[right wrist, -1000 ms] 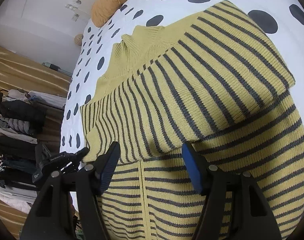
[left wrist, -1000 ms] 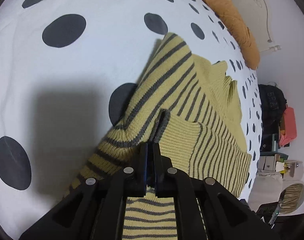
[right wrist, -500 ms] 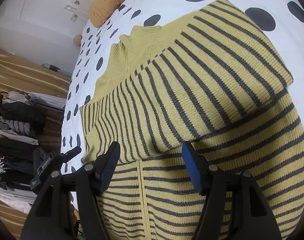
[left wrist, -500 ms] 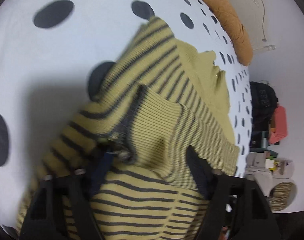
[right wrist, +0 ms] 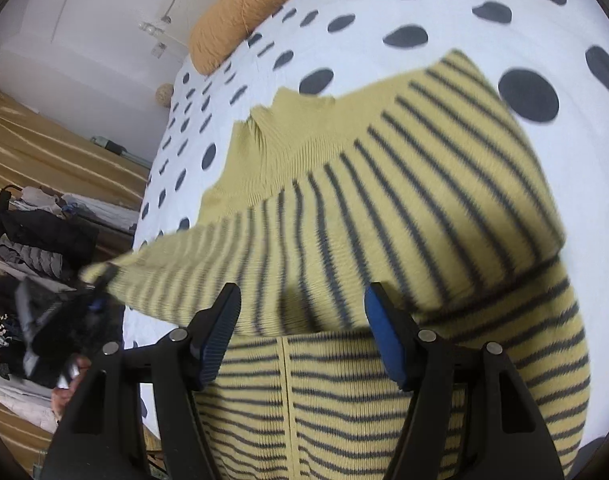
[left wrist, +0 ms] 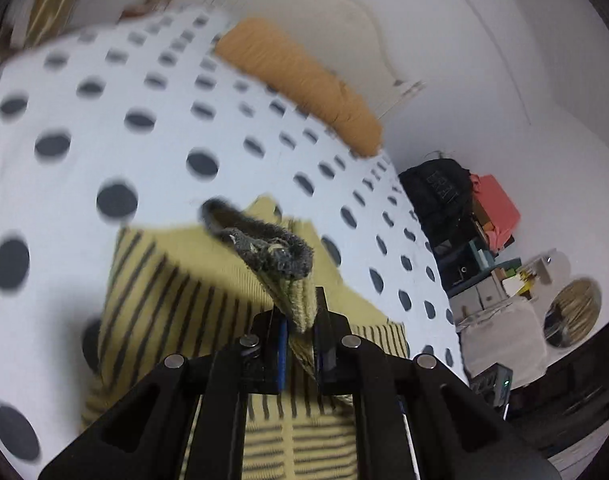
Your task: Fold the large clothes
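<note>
A yellow sweater with grey stripes (right wrist: 384, 184) lies on the dotted bed cover, its body partly folded. My left gripper (left wrist: 300, 320) is closing its jaws, and the pads pinch the sleeve just behind its grey cuff (left wrist: 264, 244), which is raised clear of the sweater body (left wrist: 176, 304). In the right wrist view that sleeve (right wrist: 208, 264) stretches left and up to the left gripper (right wrist: 92, 300). My right gripper (right wrist: 300, 308) hovers open over the folded edge with nothing pinched between its fingers.
The white bed cover with dark dots (left wrist: 104, 128) stretches around the sweater. An orange pillow (left wrist: 300, 80) lies at the head. A black bag (left wrist: 440, 192) and boxes stand past the bed's right side. A rack of clothes (right wrist: 32, 240) stands left of the bed.
My left gripper opened, closed again on the sleeve near the cuff, and rose with it while rolling. The right gripper stayed open and barely shifted.
</note>
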`<move>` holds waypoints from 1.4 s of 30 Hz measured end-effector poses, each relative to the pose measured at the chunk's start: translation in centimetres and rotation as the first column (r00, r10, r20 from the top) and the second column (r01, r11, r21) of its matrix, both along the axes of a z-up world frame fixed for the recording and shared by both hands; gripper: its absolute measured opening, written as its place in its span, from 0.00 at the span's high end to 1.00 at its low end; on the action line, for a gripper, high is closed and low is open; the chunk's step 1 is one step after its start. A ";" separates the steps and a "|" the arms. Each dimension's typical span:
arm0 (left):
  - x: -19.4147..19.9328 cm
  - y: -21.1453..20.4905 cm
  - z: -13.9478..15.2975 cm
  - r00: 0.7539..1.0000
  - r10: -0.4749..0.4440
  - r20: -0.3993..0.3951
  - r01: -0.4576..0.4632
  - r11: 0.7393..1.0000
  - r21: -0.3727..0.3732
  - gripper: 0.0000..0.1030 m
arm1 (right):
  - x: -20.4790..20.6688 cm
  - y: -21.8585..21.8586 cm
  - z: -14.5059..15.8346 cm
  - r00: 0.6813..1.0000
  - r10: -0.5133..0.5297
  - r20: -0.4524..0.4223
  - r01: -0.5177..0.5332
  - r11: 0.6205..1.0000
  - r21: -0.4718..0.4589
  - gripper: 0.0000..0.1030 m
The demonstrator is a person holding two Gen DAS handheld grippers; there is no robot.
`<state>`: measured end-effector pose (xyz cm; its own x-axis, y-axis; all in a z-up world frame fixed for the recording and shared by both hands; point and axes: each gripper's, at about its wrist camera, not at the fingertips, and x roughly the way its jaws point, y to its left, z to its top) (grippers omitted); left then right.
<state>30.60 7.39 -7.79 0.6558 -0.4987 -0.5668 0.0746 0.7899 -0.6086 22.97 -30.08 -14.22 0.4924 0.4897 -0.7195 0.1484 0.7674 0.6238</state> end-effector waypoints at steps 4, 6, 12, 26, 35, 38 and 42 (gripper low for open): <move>2.2 1.7 -6.6 0.975 0.057 -0.213 -0.048 0.998 0.048 0.91 | 1.6 -1.1 0.0 0.999 -0.042 0.017 0.043 0.997 -0.064 0.37; 2.3 2.7 -12.9 0.906 0.103 -0.410 -0.068 0.993 0.101 0.91 | 2.3 -1.7 -0.8 0.998 -0.054 -0.017 0.052 0.994 -0.097 0.37; 0.7 3.6 -15.4 0.902 0.109 -0.417 -0.101 0.994 0.042 0.89 | 4.1 -6.2 0.0 0.989 -0.145 -0.008 0.141 0.969 -0.203 0.36; 0.4 5.5 -15.8 0.893 0.142 -0.427 -0.139 0.990 0.037 0.88 | 11.4 -9.2 -4.9 0.978 -0.111 -0.175 0.045 0.938 -0.344 0.69; -2.3 5.9 -7.6 0.923 0.252 -0.292 -0.190 0.955 0.226 0.90 | 9.1 -7.0 0.6 0.995 -0.086 -0.050 0.054 0.893 -0.447 0.69; -0.5 3.0 -6.7 0.947 0.167 -0.274 -0.112 0.972 0.205 0.87 | 8.0 -4.0 1.5 0.999 0.000 -0.036 -0.014 0.924 -0.381 0.69; 2.0 -2.0 -9.1 0.947 0.074 -0.312 0.018 0.959 0.282 0.87 | 8.1 0.7 -0.2 0.993 0.089 -0.075 -0.108 0.943 -0.316 0.69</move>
